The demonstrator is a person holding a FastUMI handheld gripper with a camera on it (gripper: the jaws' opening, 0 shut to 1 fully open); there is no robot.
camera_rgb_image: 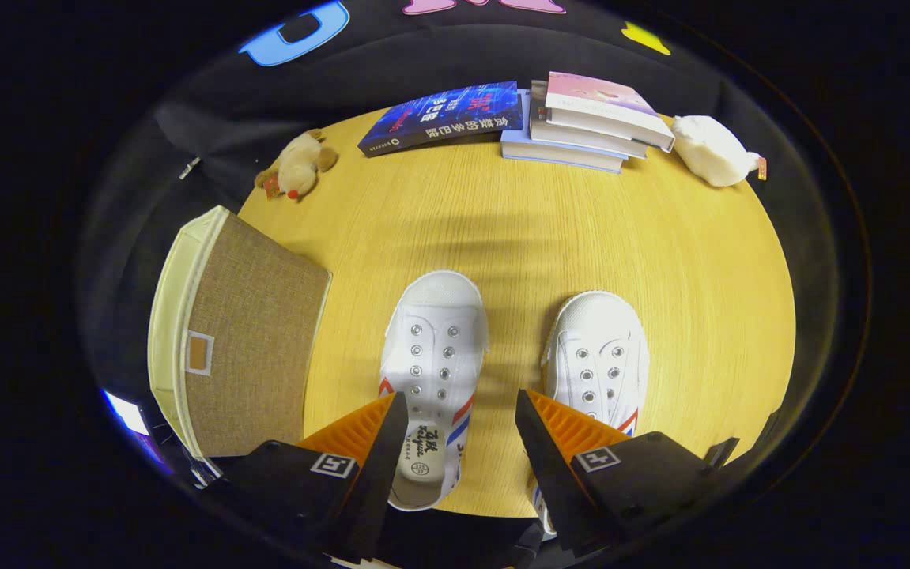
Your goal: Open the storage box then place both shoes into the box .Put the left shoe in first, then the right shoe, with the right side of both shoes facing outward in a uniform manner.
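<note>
Hovering above the wooden surface [518, 229] with the tool [461, 411] spread wide and gripping nothing. Still needing to open the closed fabric storage box [253, 340], lying off to the tool's left; left shoe [432, 371] sitting between the fingers, right shoe [598, 356] just beyond the right finger.

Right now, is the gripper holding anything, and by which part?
Nothing is held. The gripper is open above the table; the left shoe lies under the gap between its fingers, the right shoe beside it.
</note>
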